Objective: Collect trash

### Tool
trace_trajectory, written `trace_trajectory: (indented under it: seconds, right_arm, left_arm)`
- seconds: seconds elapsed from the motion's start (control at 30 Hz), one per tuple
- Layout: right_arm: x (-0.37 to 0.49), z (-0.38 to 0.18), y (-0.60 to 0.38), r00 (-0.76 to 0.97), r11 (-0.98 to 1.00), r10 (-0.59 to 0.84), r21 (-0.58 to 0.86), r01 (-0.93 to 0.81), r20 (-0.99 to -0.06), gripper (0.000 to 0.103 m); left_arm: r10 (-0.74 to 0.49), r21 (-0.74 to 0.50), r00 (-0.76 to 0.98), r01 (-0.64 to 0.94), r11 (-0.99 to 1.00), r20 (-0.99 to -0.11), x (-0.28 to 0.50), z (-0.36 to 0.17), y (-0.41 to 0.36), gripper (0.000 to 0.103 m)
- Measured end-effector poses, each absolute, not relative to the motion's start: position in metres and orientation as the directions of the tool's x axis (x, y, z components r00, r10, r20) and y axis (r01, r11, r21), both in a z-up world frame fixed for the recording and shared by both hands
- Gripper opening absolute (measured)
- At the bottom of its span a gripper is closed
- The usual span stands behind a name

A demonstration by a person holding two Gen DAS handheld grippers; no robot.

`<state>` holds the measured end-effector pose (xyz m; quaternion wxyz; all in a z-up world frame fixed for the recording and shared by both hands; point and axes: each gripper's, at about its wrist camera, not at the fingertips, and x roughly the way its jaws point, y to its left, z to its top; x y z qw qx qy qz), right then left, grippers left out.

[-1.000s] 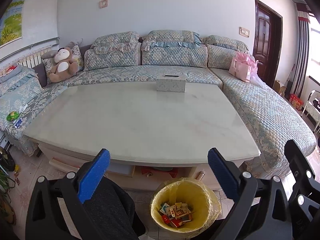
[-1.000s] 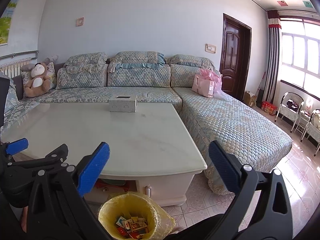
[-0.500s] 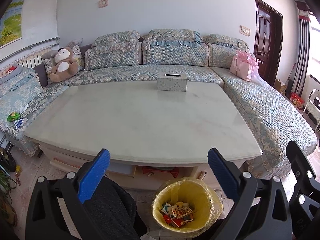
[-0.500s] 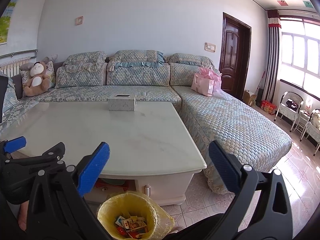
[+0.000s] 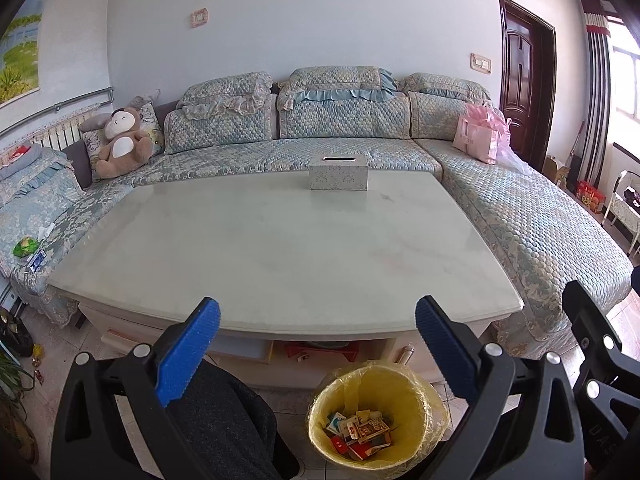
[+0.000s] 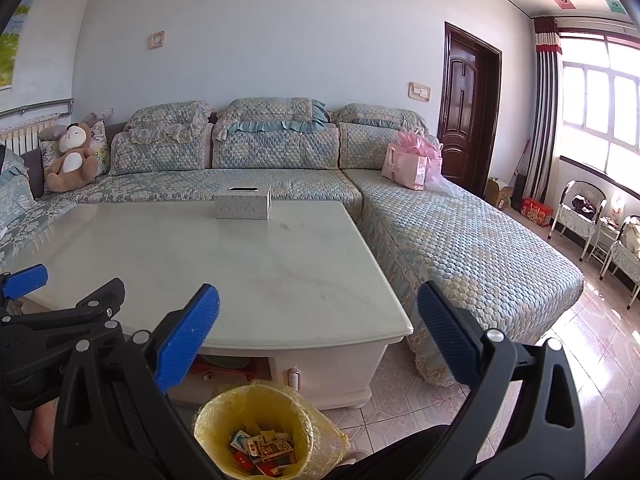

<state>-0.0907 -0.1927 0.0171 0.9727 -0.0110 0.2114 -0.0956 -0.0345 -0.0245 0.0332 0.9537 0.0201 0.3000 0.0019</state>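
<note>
In the last second almost nothing moved: my left gripper (image 5: pixel 316 328) and right gripper (image 6: pixel 318 316) stayed spread wide and empty over the near edge of the bench (image 5: pixel 280 248), and the trash (image 5: pixel 358 432) lay in the yellow bin (image 5: pixel 400 384) below, so I think the picking up was done.

Black screw-studded frames, ribbed blue jaws
</note>
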Motion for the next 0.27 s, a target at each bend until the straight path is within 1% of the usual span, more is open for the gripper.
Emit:
trace_trajectory:
  seconds: [0.27]
  right_arm:
    - [-0.0876,0.0140,-0.1923,0.887,0.981,-0.191,-0.062,0.182,-0.421,0.097]
  left_arm:
    - [0.010,0.023,0.799,0.005,1.000,-0.601,-0.0282,0.0297,-0.0199,0.096]
